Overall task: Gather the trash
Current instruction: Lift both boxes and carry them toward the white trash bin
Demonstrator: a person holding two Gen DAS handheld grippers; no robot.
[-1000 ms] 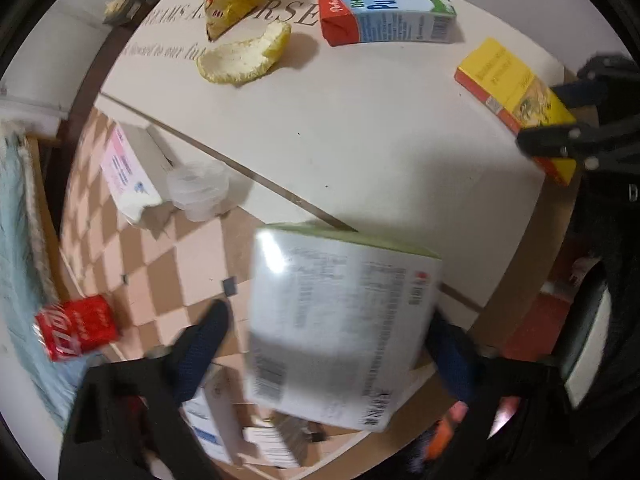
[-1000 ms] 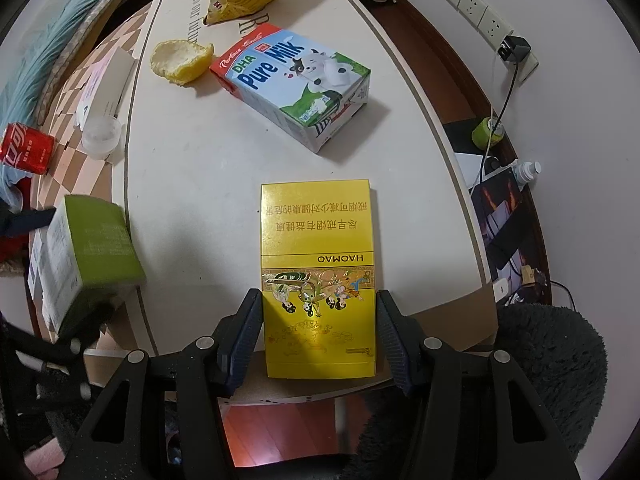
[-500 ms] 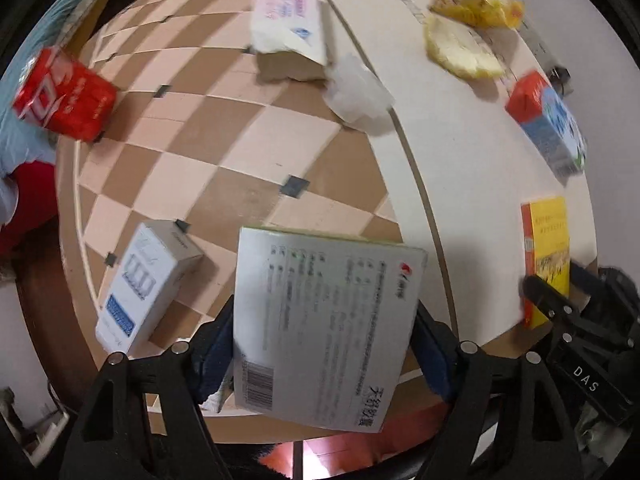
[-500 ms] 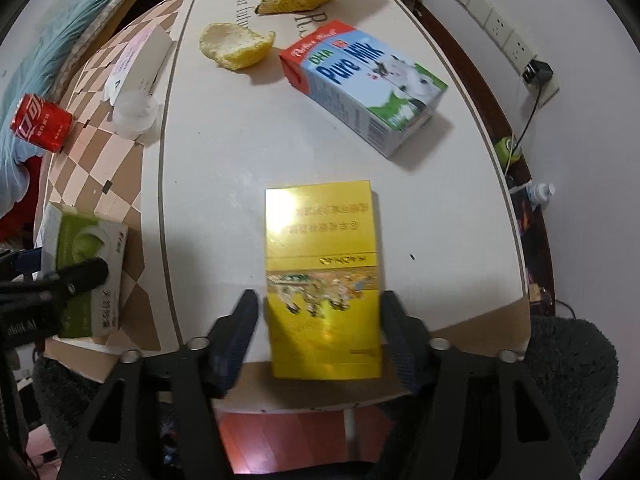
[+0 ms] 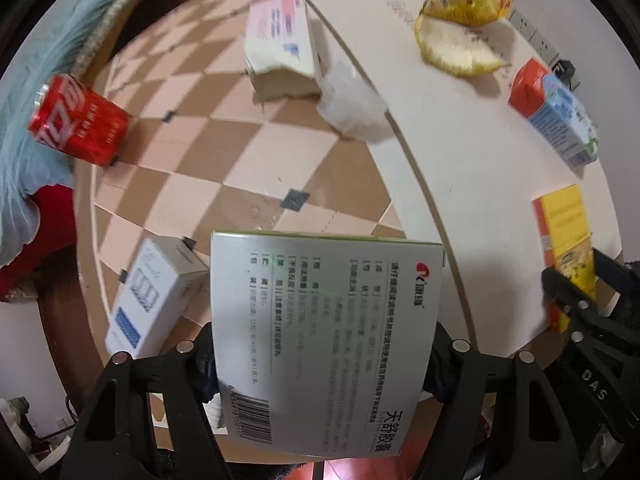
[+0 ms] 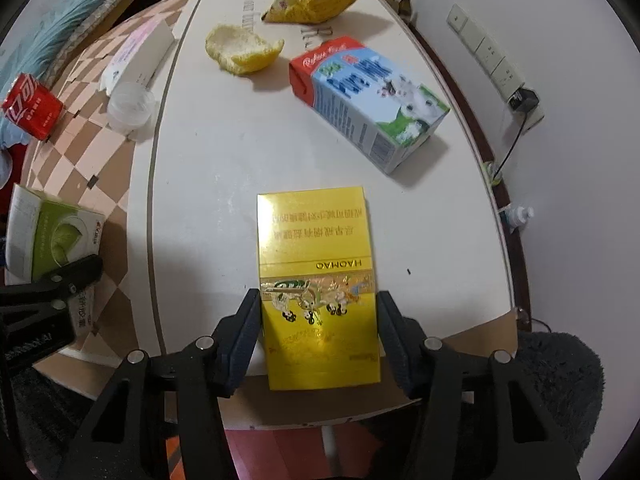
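The left gripper (image 5: 324,356) is pinching a white-and-green cardboard medicine box (image 5: 324,344) above the table's near edge. The right gripper (image 6: 318,336) is straddling a flat yellow cardboard carton (image 6: 316,280) lying at the near edge, its long axis pointing away between both fingers; whether they are pressing it, I cannot tell.

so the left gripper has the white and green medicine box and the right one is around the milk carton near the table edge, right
Not quite. The left gripper does hold the white and green medicine box, but the right gripper is around the yellow box near the table edge, as the right wrist view shows. The milk carton lies untouched farther back on the table.
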